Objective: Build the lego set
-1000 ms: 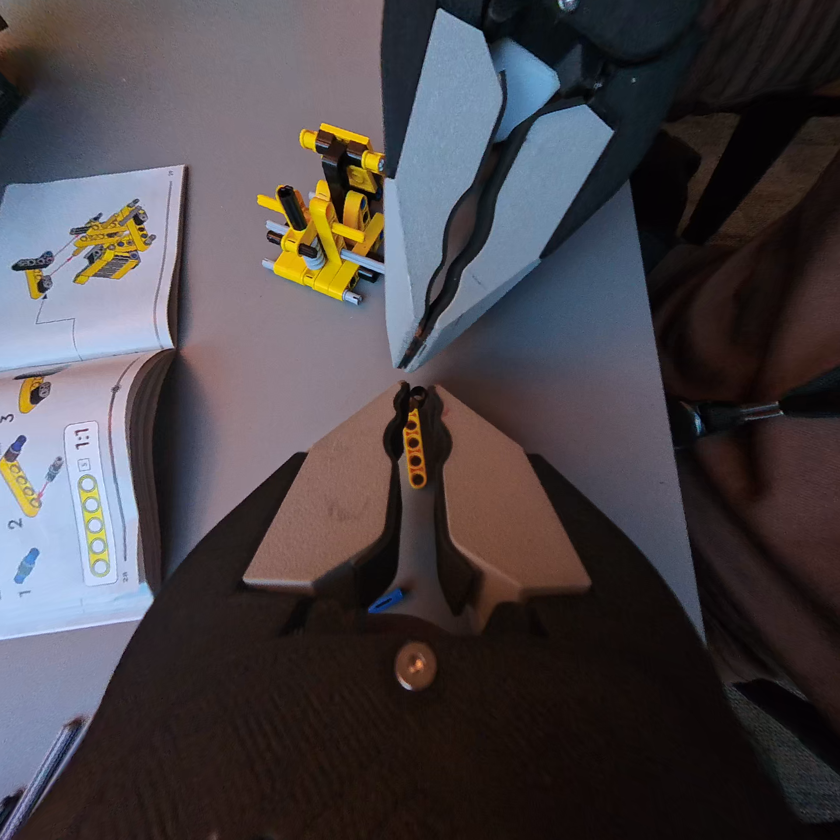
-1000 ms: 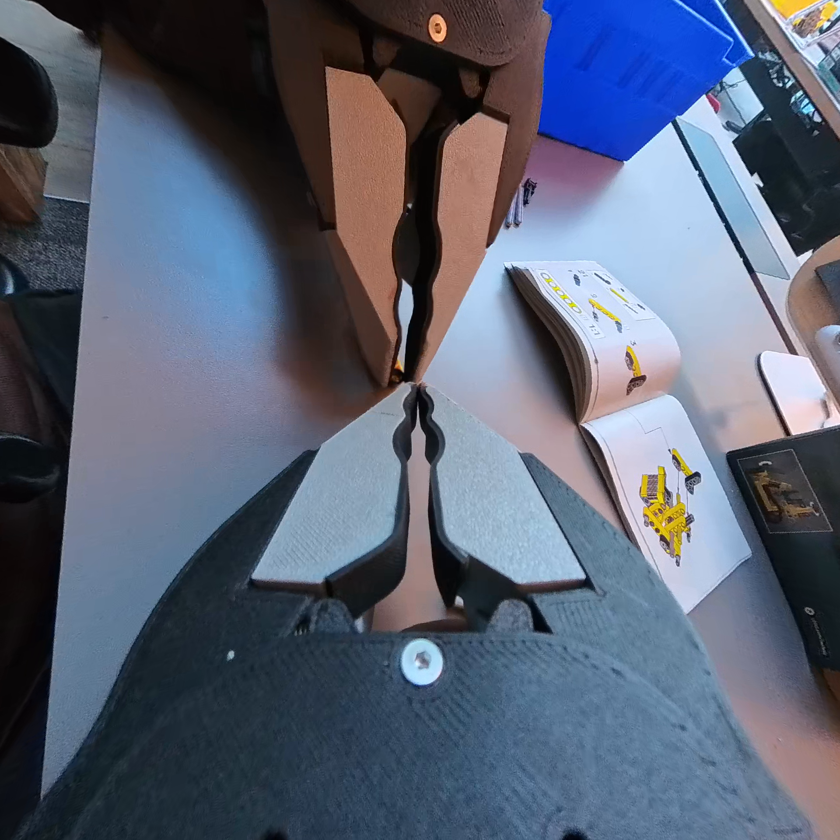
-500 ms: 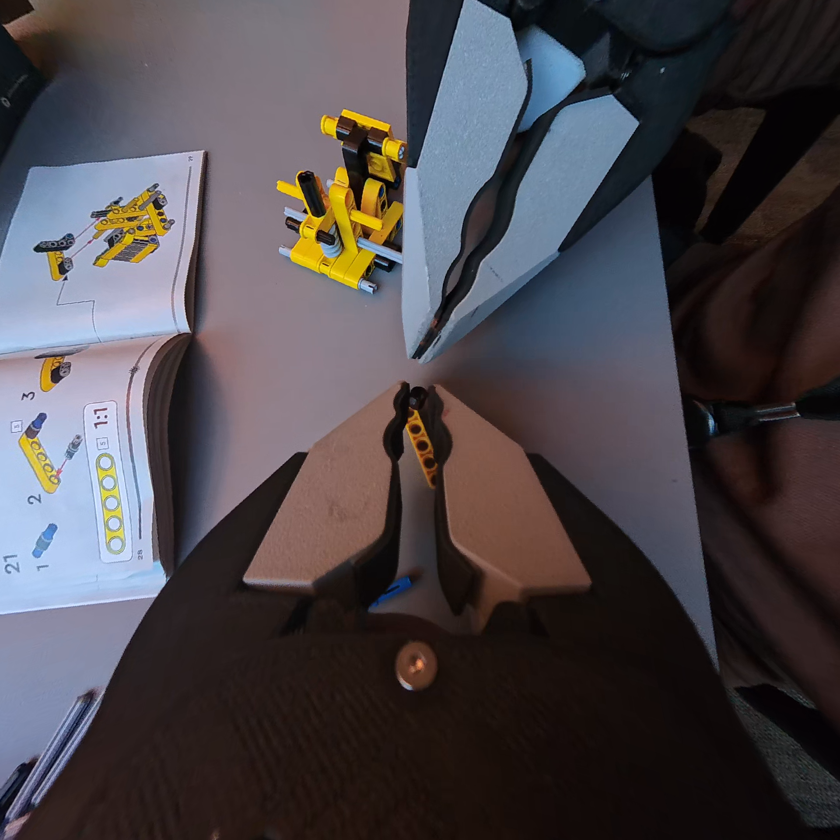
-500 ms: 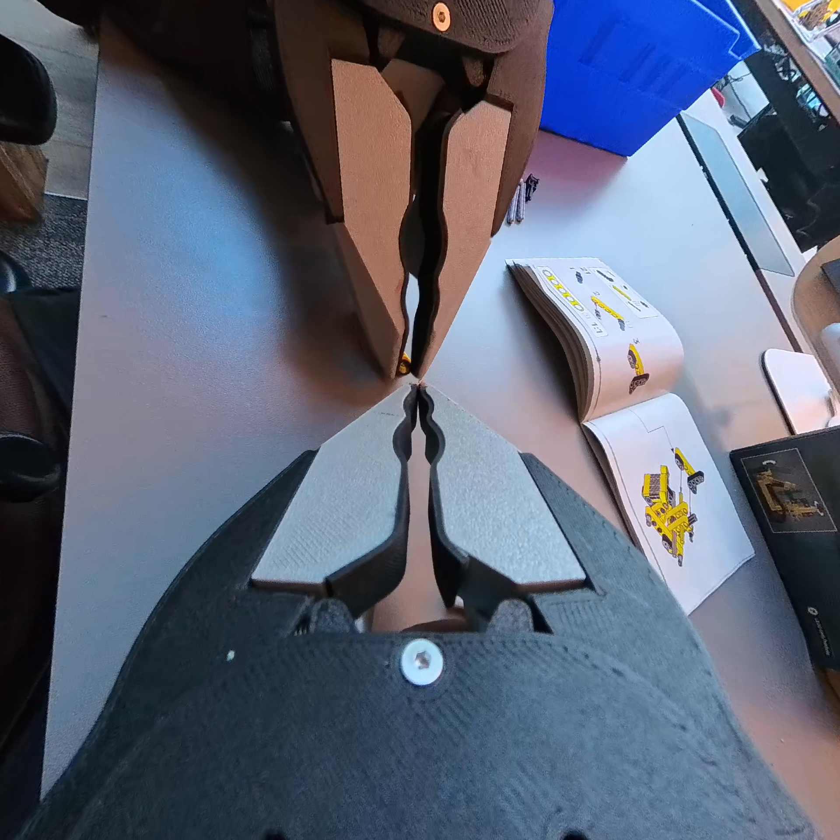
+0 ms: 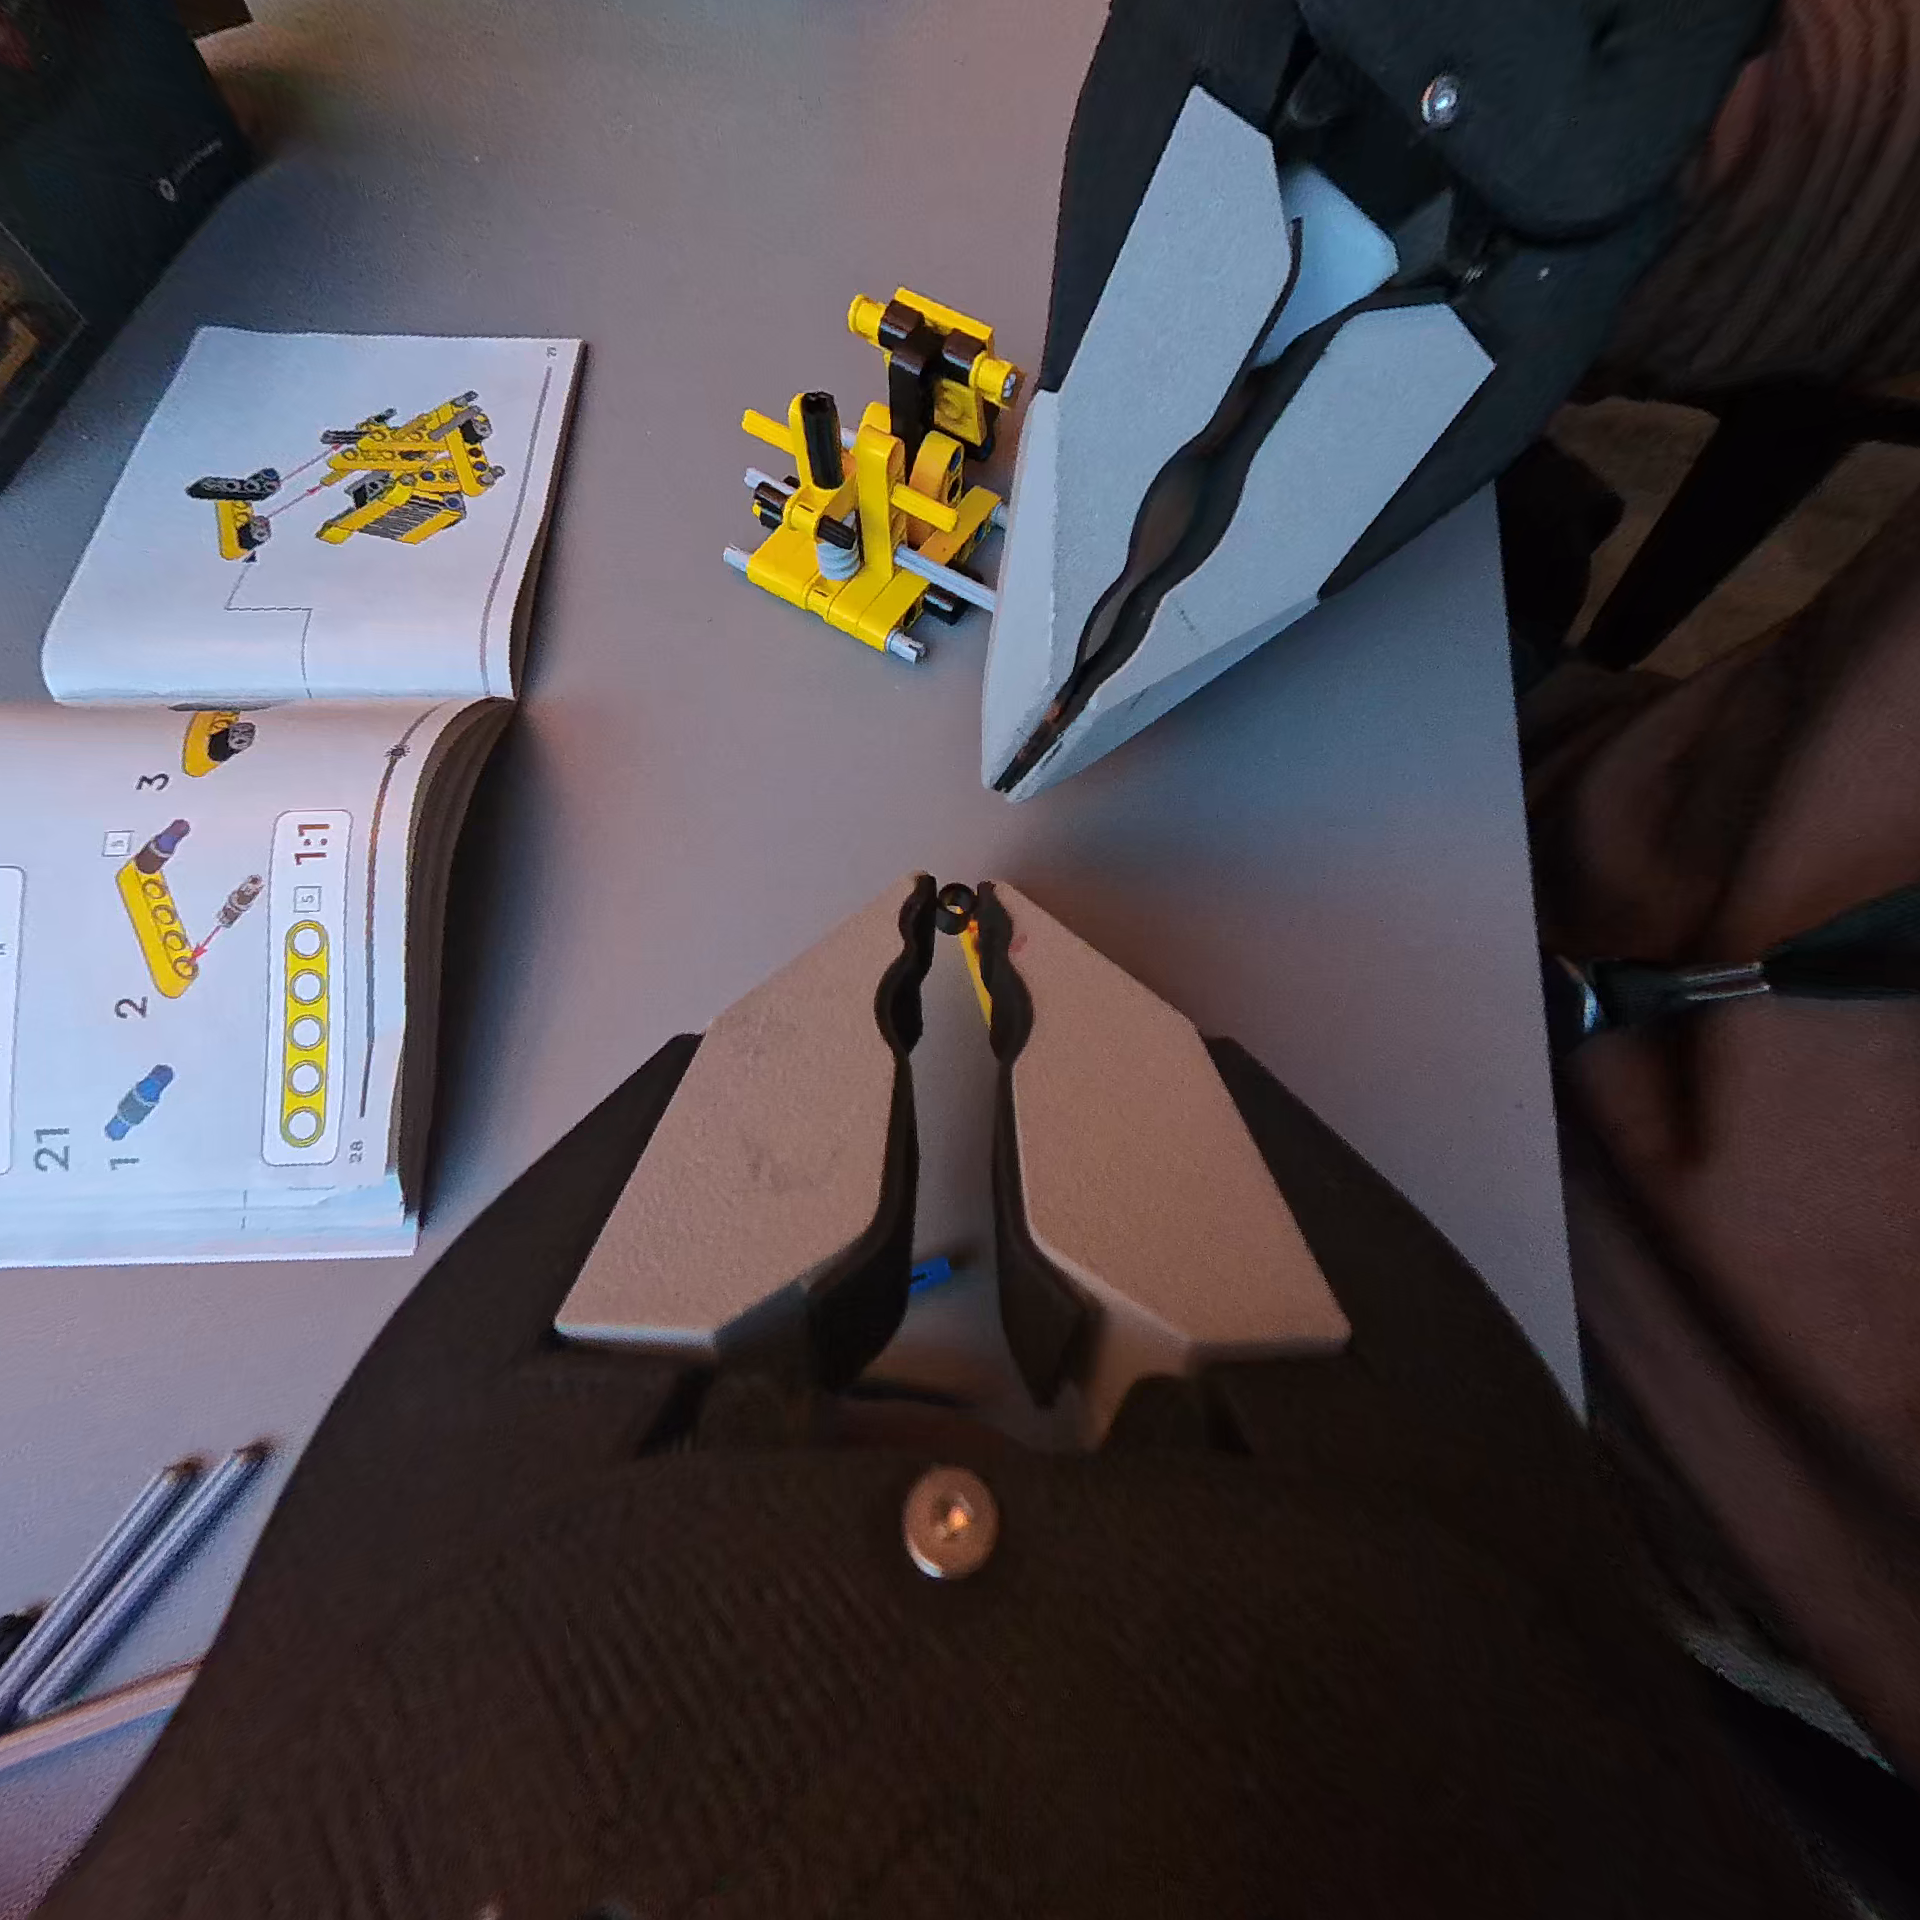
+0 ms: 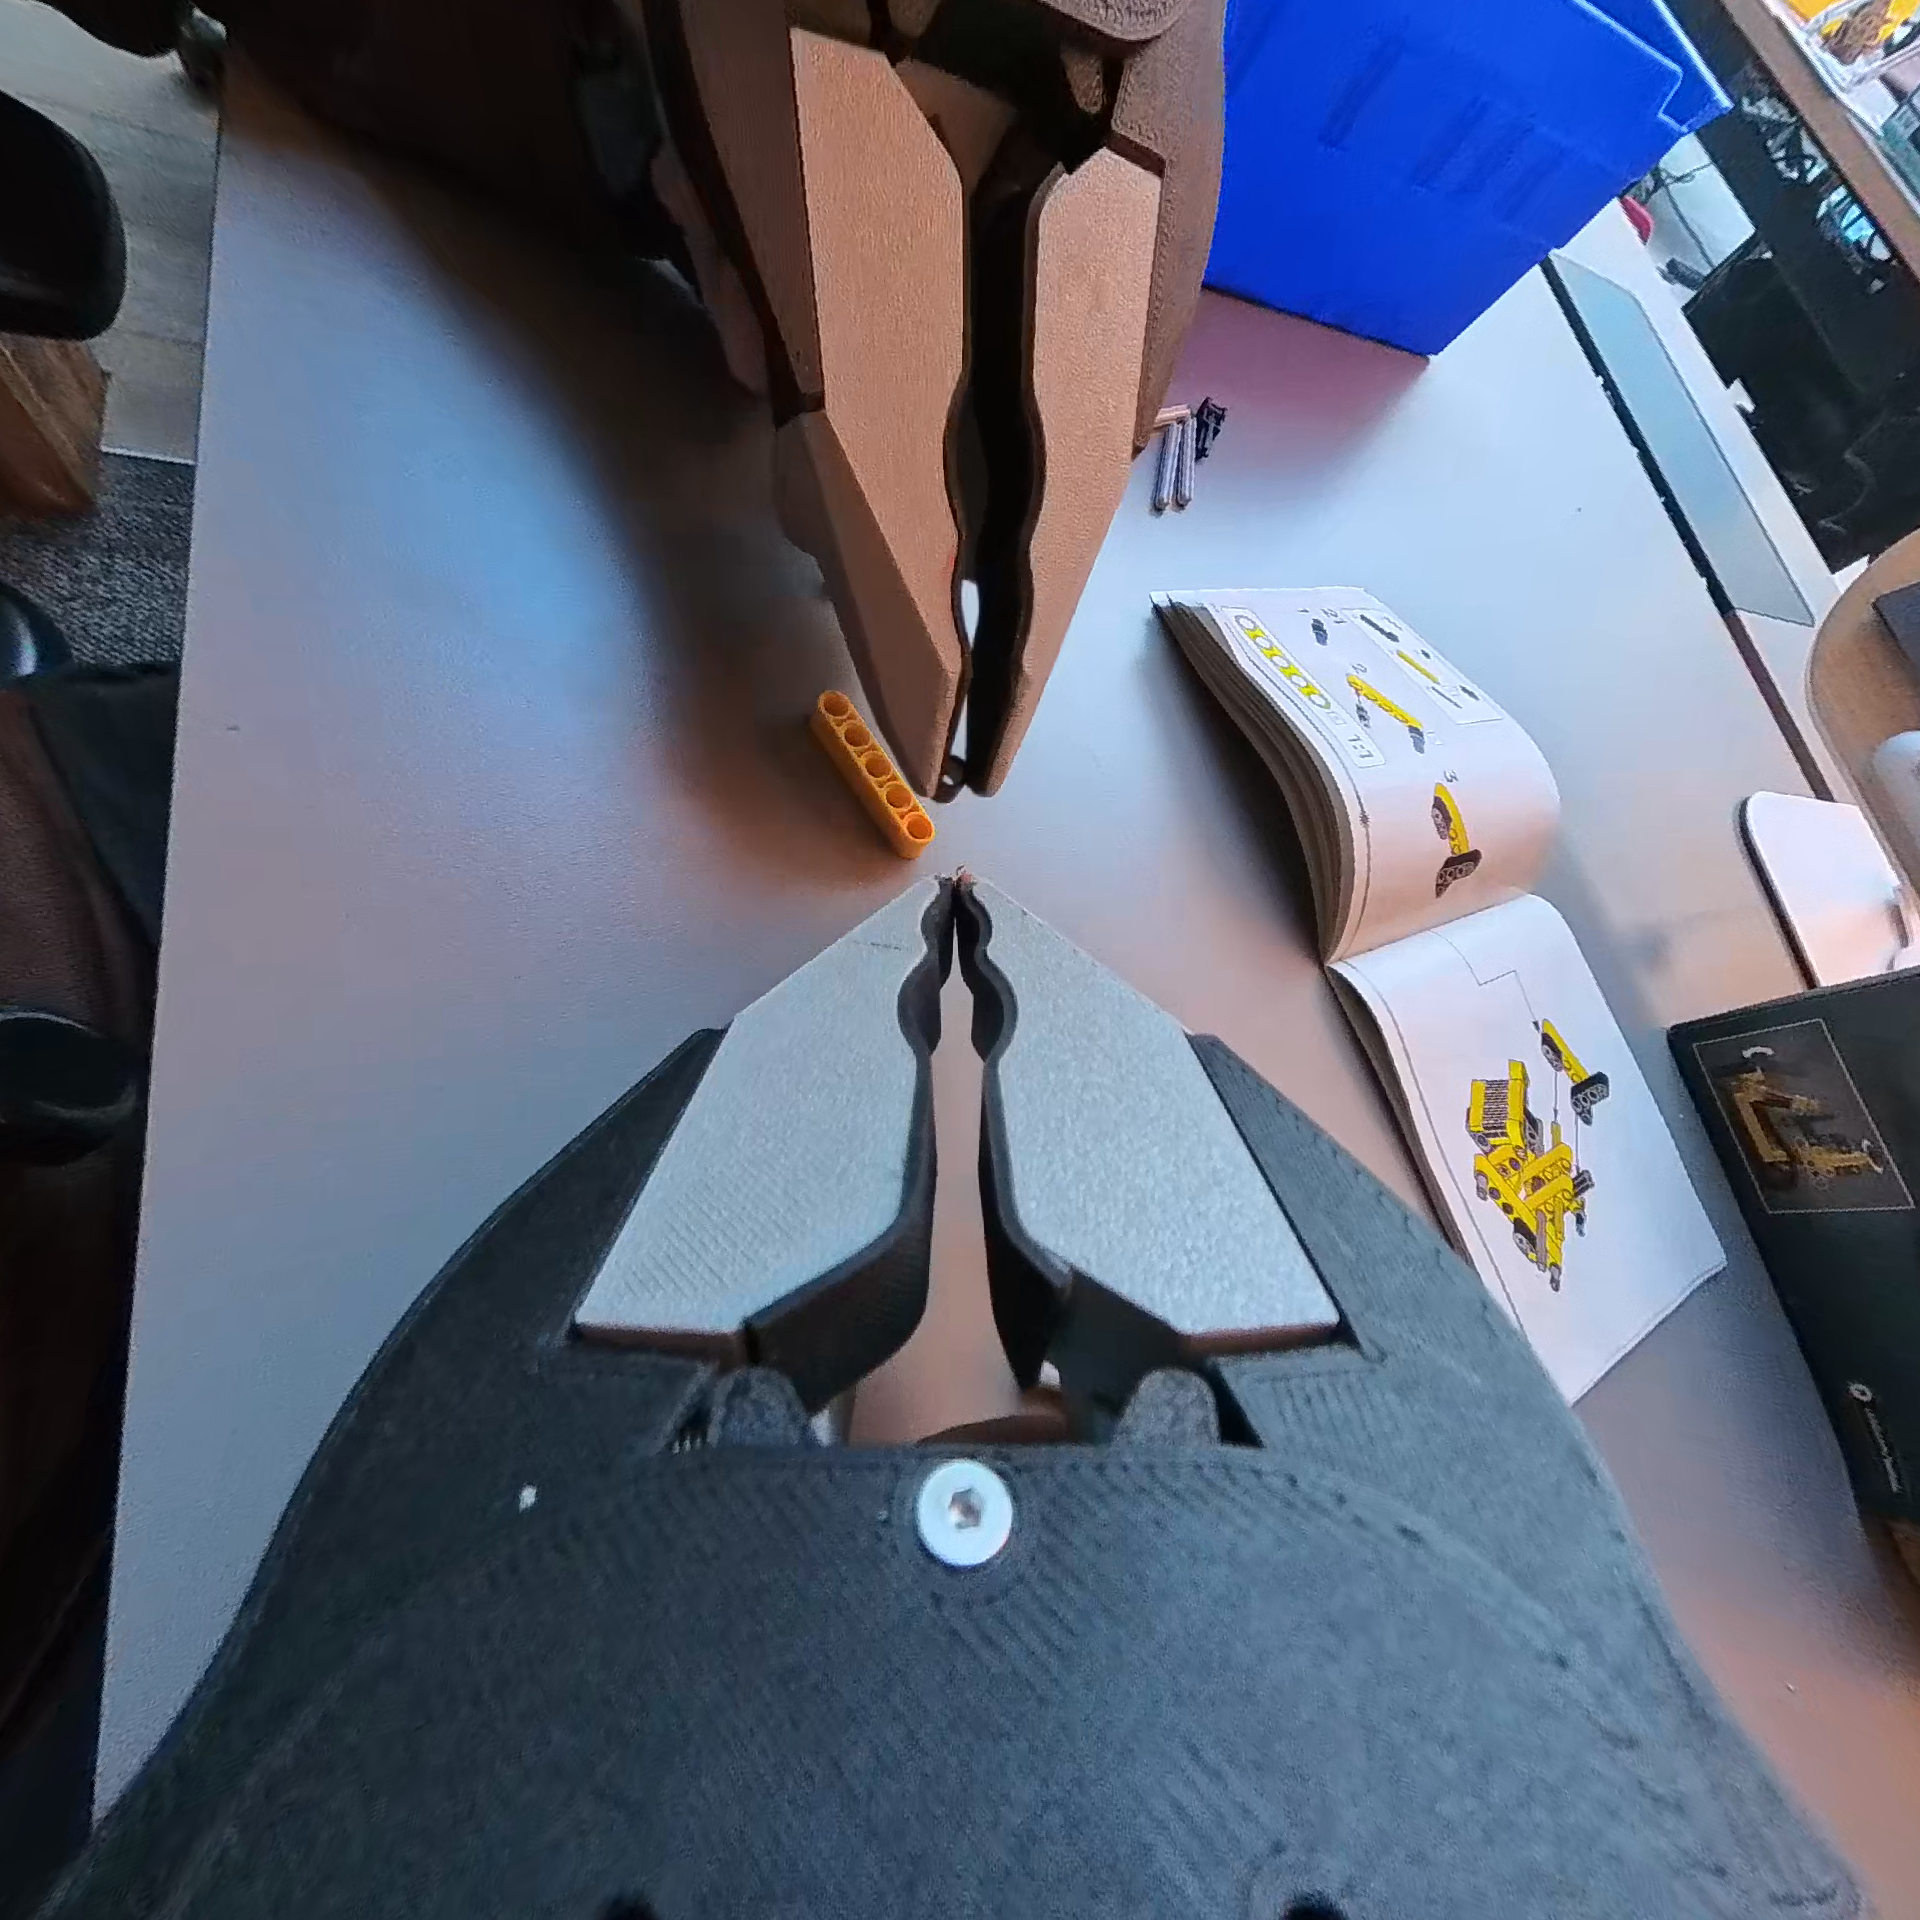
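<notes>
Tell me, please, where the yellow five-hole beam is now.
In the right wrist view, the yellow beam sits centre-left, beside the left gripper, ahead of the right gripper.

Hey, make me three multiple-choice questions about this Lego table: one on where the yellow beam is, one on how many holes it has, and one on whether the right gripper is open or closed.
1. Where is the yellow beam?
A. In the blue bin
B. On the open booklet
C. On the table beside the left gripper's tip

2. How many holes does the yellow beam have?
A. Three
B. Five
C. Eight

3. What state is the right gripper in?
A. Shut
B. Wide open
C. Clamped on the booklet

Answers:
1. C: the yellow beam lies on the grey table, right next to the tip of the left gripper.
2. B: five round holes in a row show along its face.
3. A: the tips of the right gripper meet above the table, clear of the booklet.
</notes>
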Demonstrator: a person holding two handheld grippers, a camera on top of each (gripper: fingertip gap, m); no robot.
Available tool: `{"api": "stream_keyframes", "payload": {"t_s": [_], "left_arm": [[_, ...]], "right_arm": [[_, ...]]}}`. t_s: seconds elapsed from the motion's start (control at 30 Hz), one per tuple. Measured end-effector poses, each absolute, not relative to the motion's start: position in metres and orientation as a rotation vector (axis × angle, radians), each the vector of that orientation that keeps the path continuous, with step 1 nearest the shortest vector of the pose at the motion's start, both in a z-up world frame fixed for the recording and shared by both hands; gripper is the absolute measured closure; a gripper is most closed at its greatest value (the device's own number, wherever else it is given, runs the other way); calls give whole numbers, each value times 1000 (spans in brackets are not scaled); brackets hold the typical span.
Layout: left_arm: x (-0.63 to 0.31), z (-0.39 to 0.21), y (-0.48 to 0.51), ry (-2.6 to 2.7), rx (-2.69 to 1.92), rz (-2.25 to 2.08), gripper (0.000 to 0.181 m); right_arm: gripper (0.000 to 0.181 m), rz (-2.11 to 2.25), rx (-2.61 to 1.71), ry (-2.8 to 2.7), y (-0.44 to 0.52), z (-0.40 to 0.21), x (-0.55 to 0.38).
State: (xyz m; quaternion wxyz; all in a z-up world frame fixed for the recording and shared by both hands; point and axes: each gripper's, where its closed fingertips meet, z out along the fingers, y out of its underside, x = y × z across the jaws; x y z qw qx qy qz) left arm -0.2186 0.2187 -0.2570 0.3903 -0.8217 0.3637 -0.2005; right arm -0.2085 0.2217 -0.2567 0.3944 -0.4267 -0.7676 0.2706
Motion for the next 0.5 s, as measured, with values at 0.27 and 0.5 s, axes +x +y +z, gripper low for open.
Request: {"api": "stream_keyframes", "payload": {"t_s": [0.27, 0.5], "left_arm": [[-214, -260, 220, 903, -2102, -529, 177], [-214, -264, 219, 912, -2128, -523, 176]], "right_arm": [[181, 681, -1083, -1949, 222, -257, -209], [181, 681, -1084, -1952, 222, -258, -209]]}}
